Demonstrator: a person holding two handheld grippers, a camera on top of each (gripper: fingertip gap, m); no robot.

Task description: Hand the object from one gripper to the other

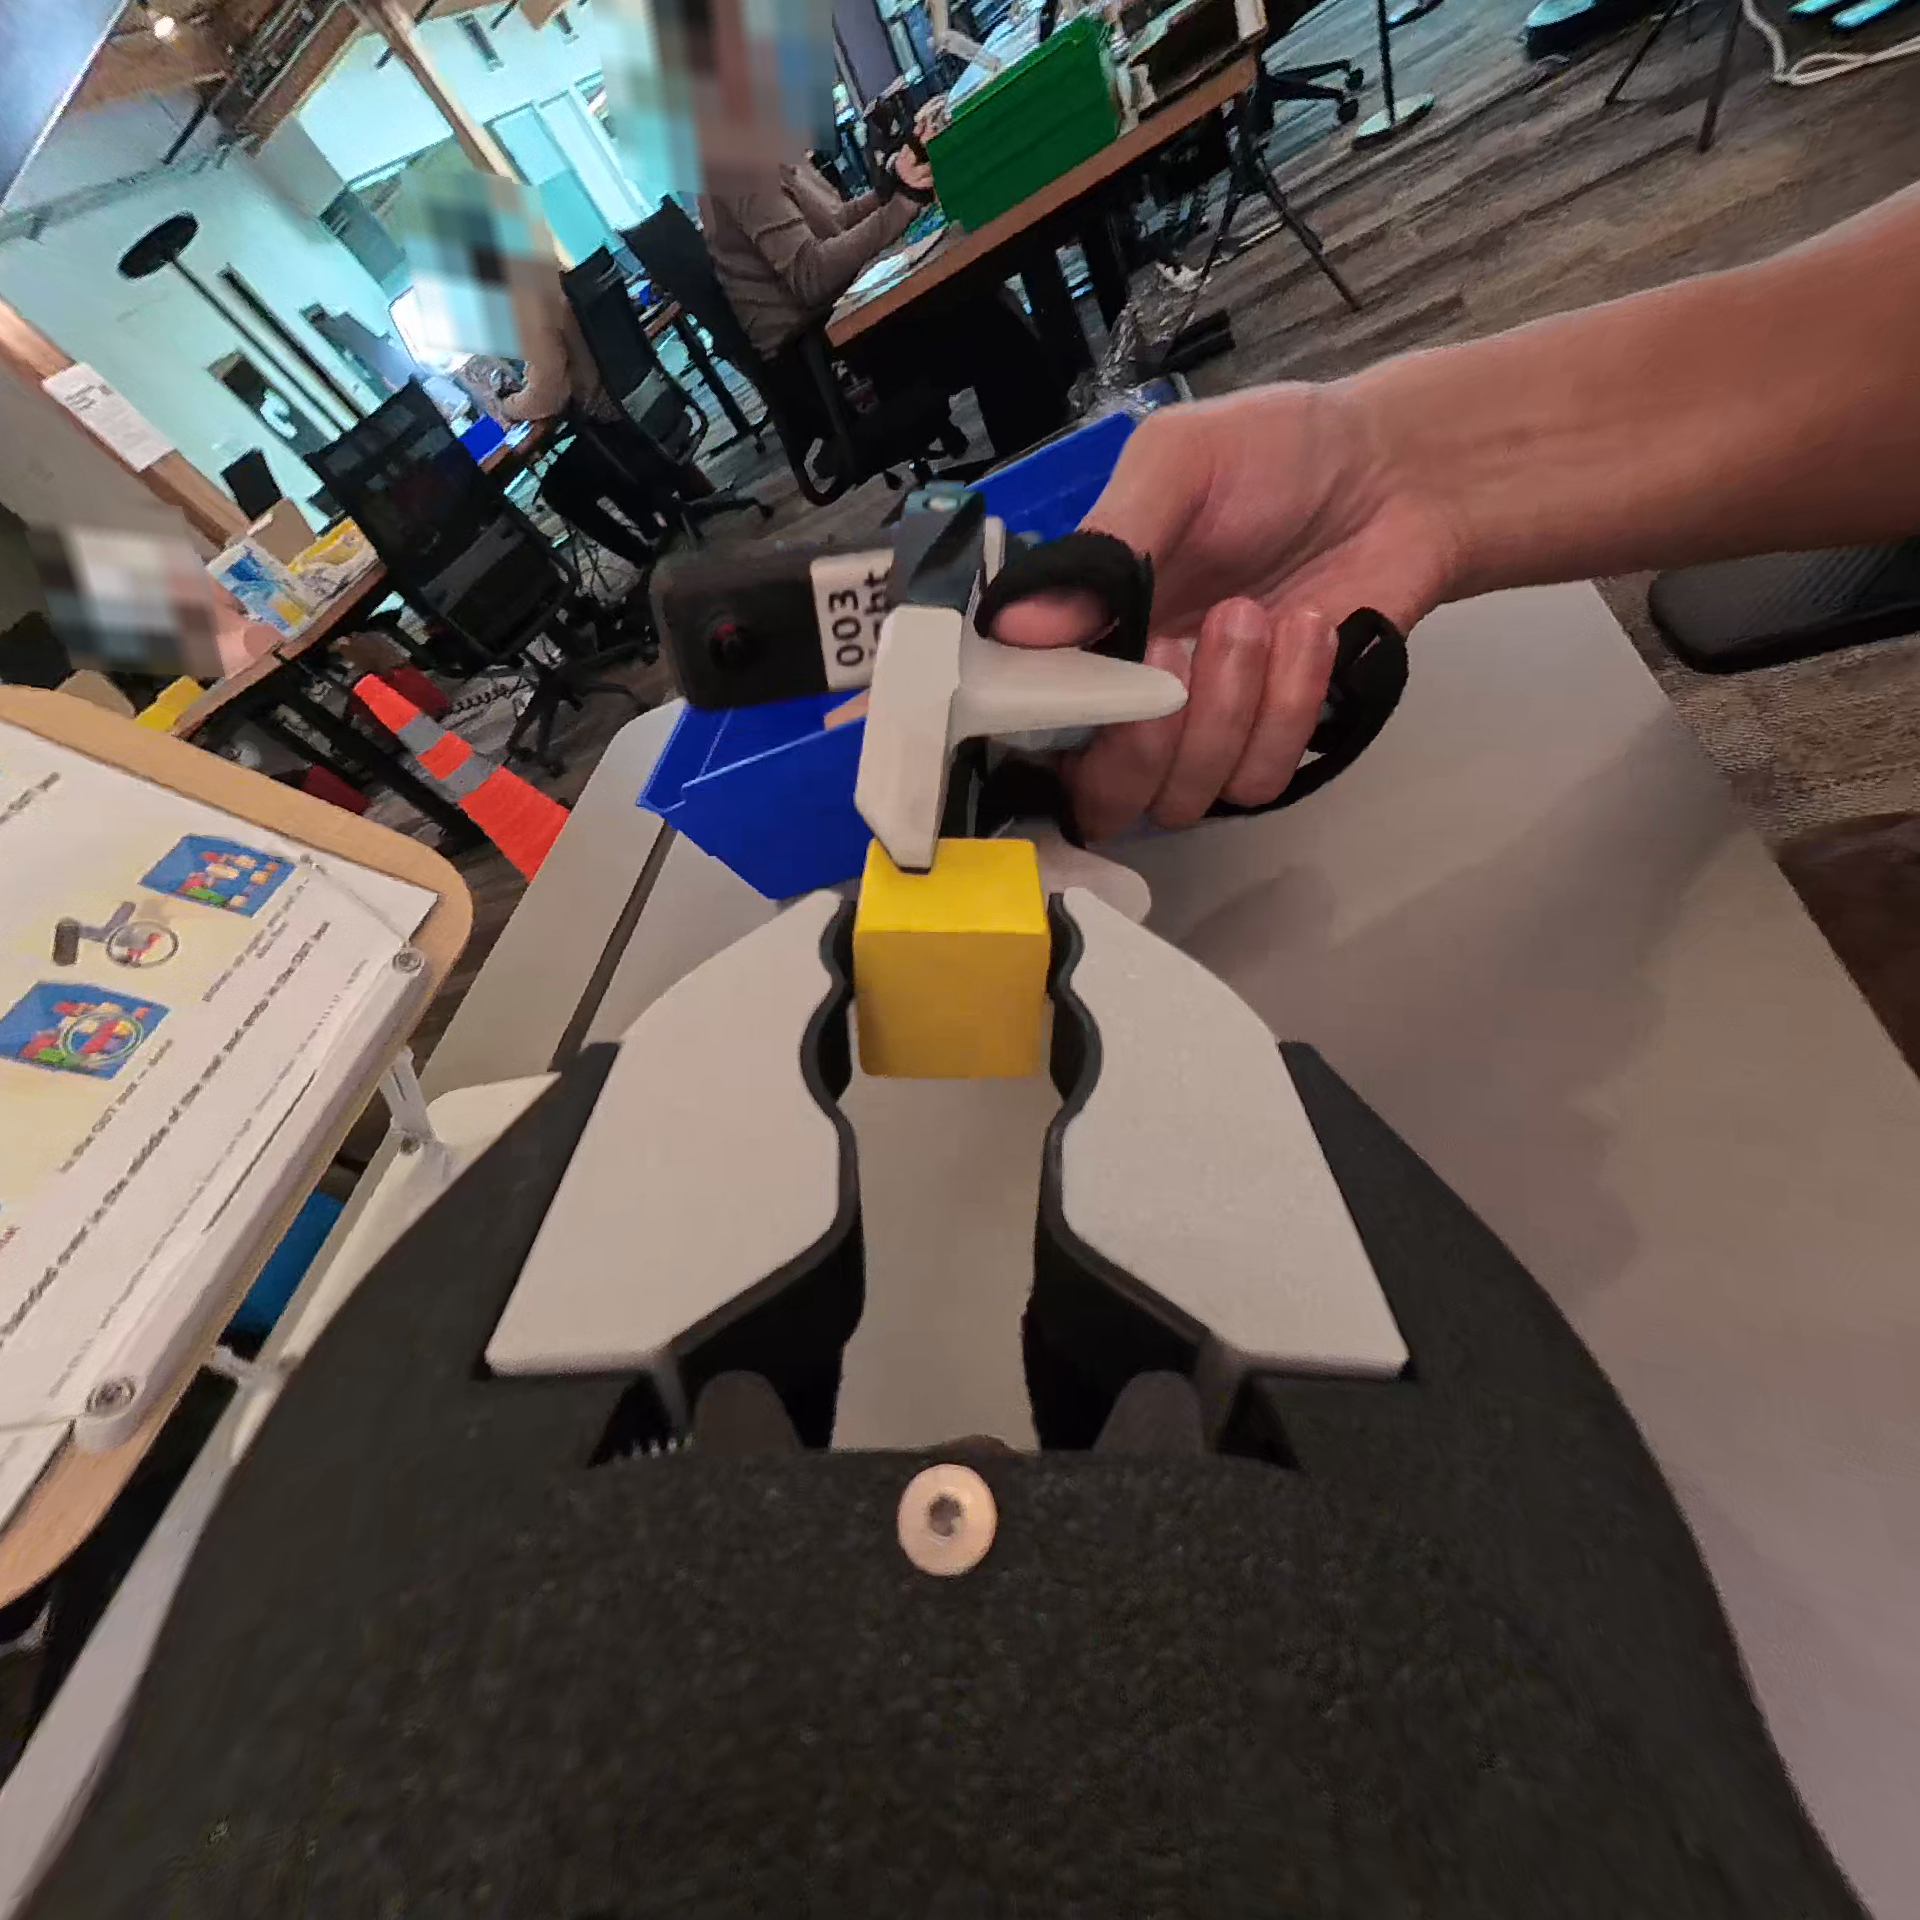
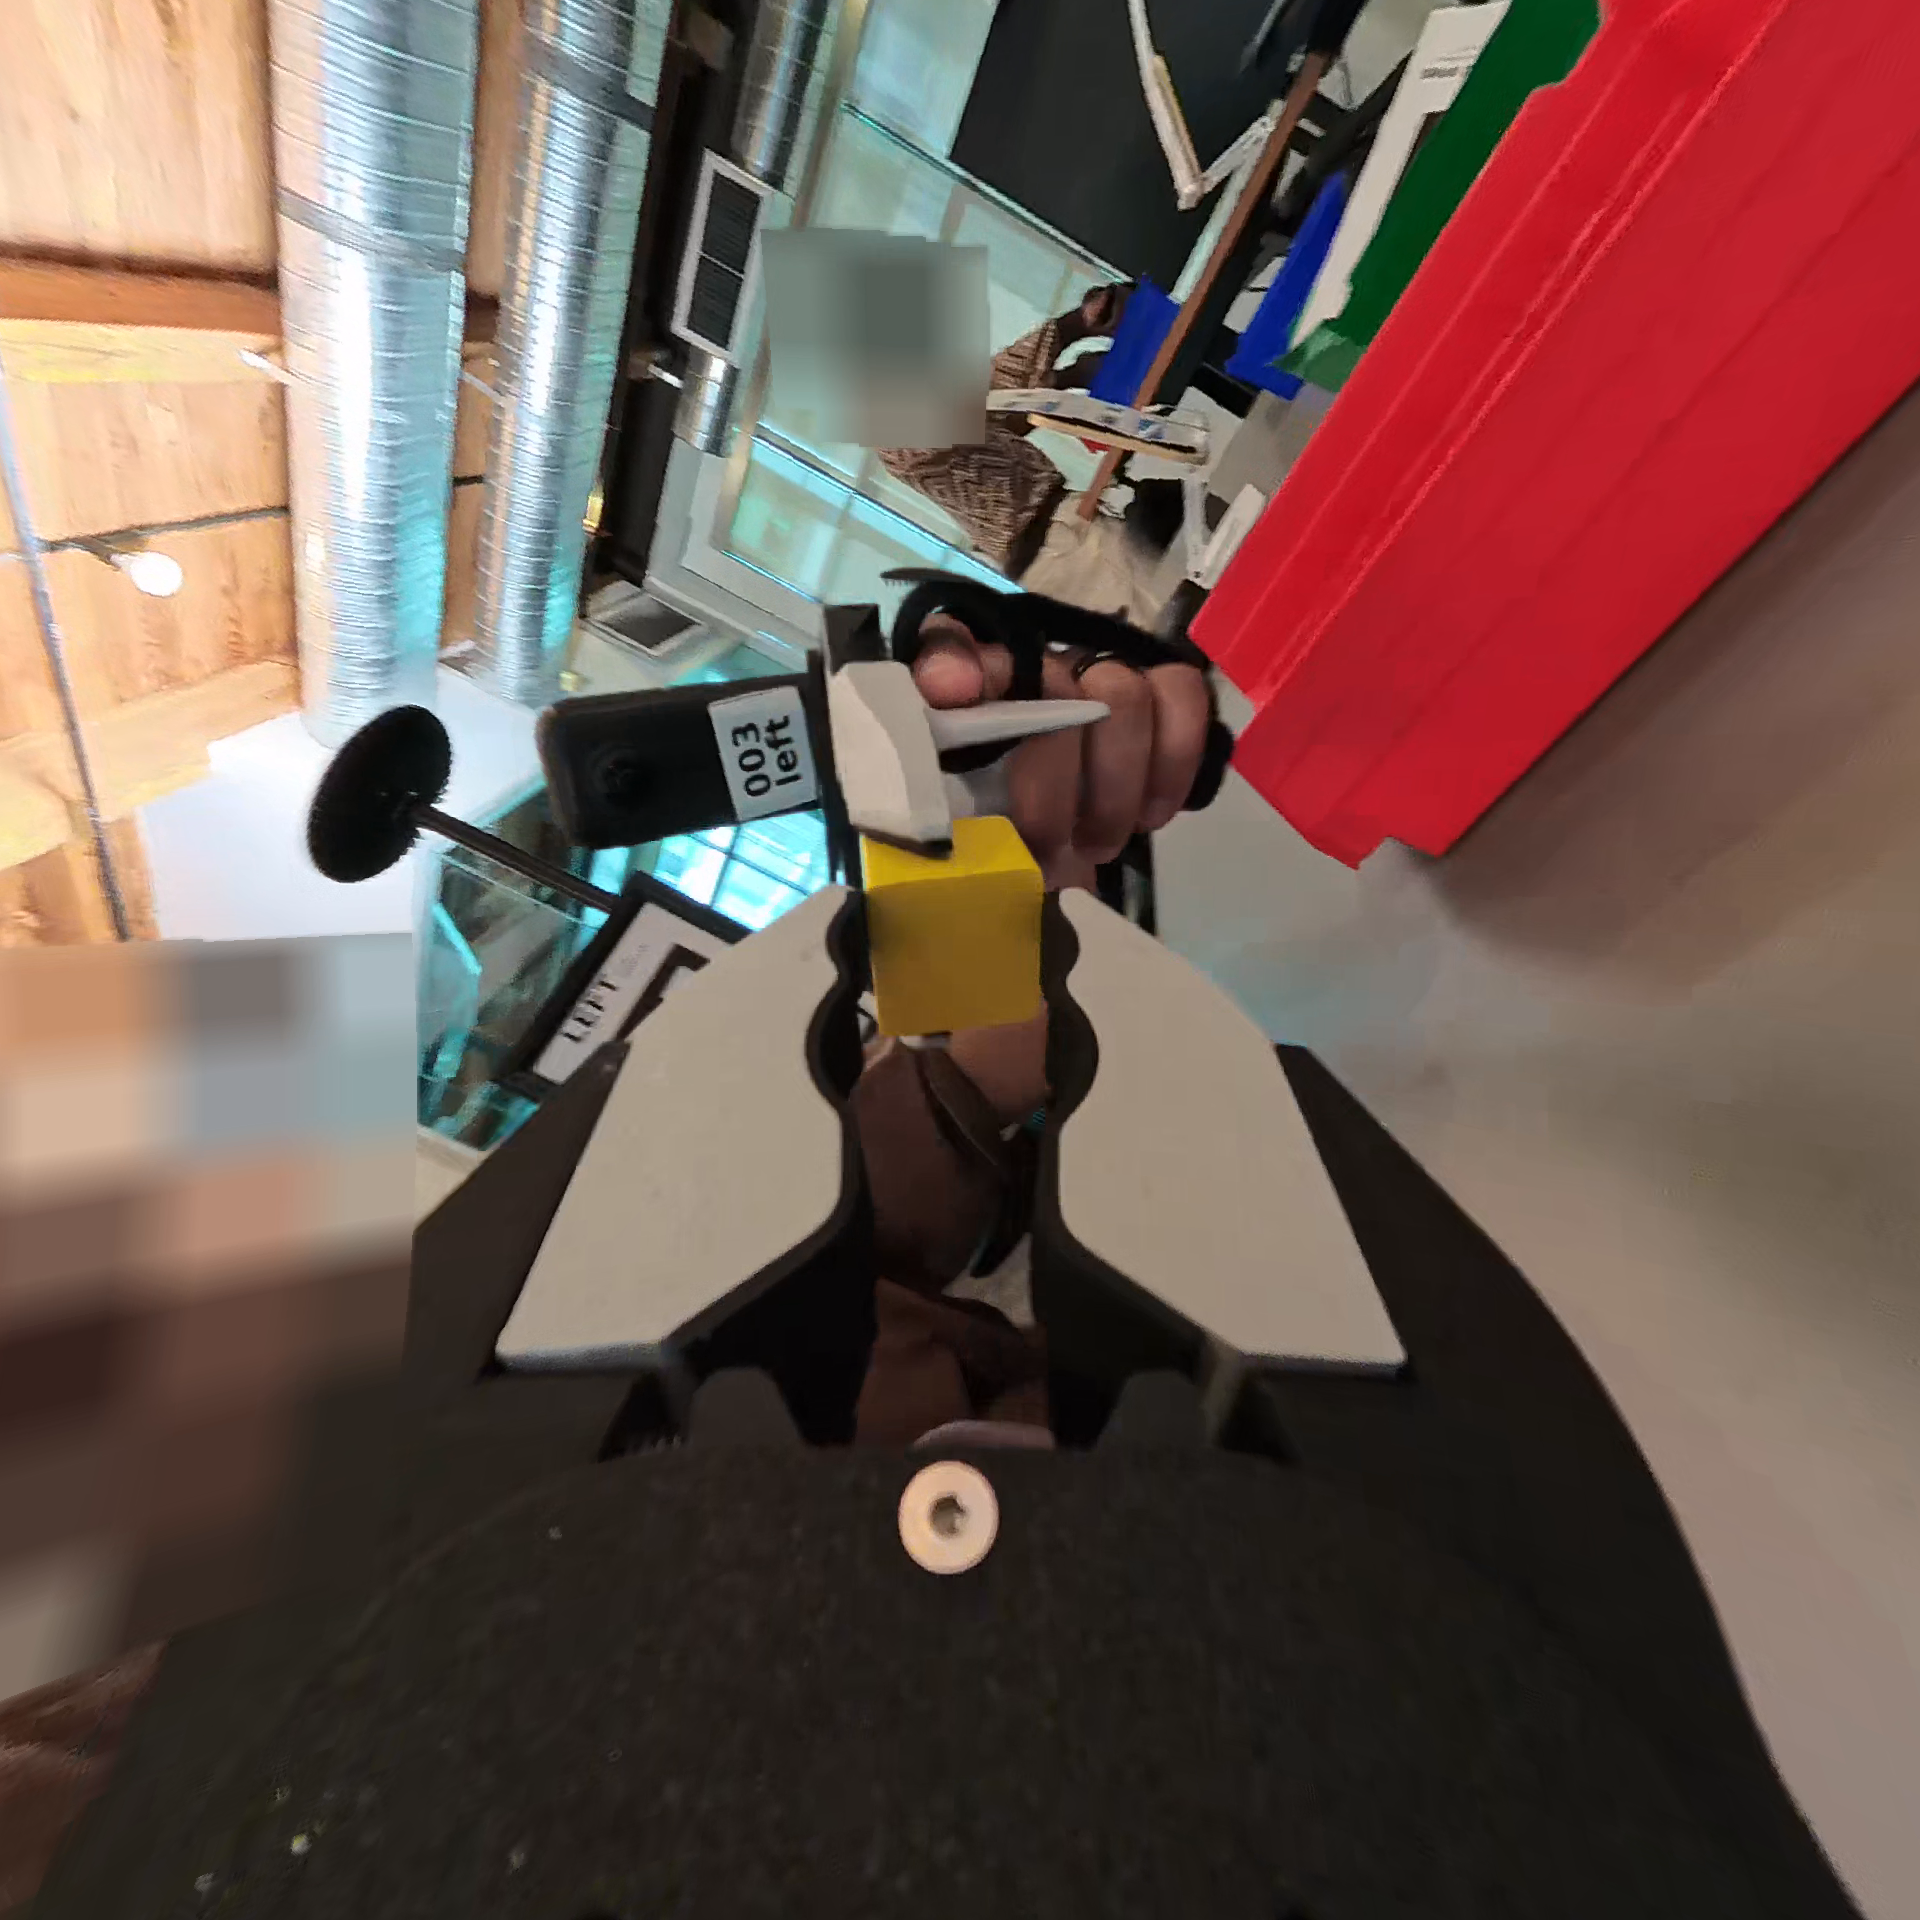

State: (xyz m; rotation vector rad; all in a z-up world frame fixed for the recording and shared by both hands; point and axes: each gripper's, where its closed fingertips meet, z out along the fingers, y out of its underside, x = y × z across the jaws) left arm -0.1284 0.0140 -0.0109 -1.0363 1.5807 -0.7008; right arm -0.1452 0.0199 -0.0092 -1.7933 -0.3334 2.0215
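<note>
Yellow block [image 1: 951, 956] pinched between both pairs of tongs at once. Left tongs [image 1: 951, 951] closed on its two sides, grey fingers [image 1: 727, 1091] pressed flat against it. Right tongs [image 2: 954, 956] closed on the same block crosswise, one finger tip seen on its top edge in the left wrist view. Held in the air above the pale tabletop [image 1: 1507, 1039]. Just behind, a blue bin [image 1: 769, 790]. Farther right, a red bin [image 2: 1558, 468].

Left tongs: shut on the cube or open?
Shut on the yellow cube: the left tongs press both its side faces, no gap showing. The right tongs flank it too.
</note>
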